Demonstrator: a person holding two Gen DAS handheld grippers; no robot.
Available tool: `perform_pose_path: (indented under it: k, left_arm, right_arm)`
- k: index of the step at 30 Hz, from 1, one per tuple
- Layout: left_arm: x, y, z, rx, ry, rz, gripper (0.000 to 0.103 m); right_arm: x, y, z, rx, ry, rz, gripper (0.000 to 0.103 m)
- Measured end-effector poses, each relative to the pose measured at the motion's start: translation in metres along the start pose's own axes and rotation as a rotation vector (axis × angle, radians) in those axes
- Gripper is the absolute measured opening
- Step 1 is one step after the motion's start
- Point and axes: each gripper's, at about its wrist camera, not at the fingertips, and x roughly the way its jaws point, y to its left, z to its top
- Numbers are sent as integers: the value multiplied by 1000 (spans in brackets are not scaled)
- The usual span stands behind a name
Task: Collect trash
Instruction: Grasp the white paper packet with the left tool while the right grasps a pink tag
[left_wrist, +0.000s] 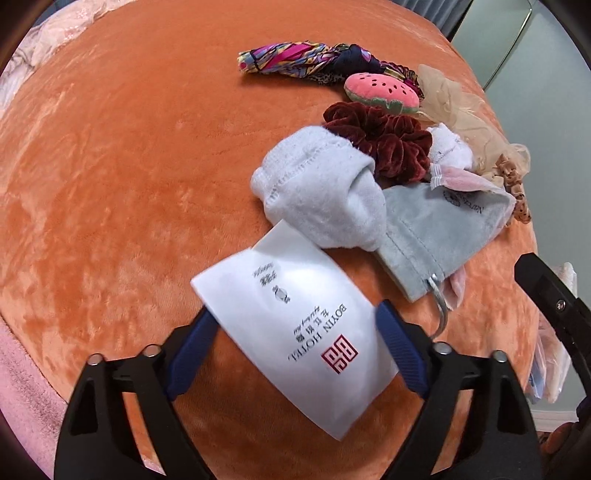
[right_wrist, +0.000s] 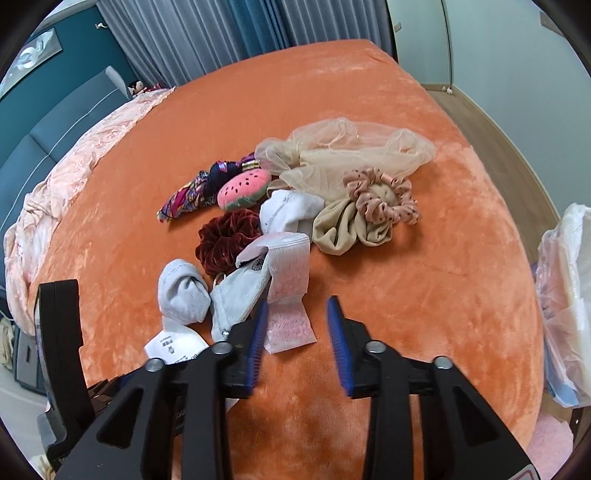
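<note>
Orange blanket (right_wrist: 424, 288); maroon scrunchie (right_wrist: 225, 240); white packet (left_wrist: 295, 332), red logo.

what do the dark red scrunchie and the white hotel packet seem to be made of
Dark red scrunchie: velvet-like fabric, by its soft sheen on deep gathered folds. White hotel packet: probably matte paper, possibly thin plastic; flat, smooth, crisp edges, printed lettering and a red logo.

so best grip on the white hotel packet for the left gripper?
Take the white hotel packet across its short width, from above. It lies flat and bowed on the orange bedspread, and the open left gripper already straddles both long edges. Its far end is under the white sock.
</note>
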Motion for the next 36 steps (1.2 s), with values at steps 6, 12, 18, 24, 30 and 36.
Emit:
perform_pose_path:
  k: [6,12,18,24,30,36]
  left_arm:
    - [-2,-6,10,40,-30,-11,27]
    - [-5,-7,16,32,-14,-62,13]
    - [-24,-3,11,56,-27,-94,9]
    - [-46,-14,5,80,-44,-109,9]
    - [-59,-21,-6,102,-53,-122,9]
    - [-59,-27,-4,111,-50,-127,9]
  right_arm:
    - [16,3,12,18,11,34,39]
    - [28,8,23,18,13,59,28]
    - [25,1,20,44,9,71,4]
    - [5,-9,17,82,-15,87,3]
    - [6,-20,5,98,16,63,11]
    - [10,-20,12,80,9,31,16]
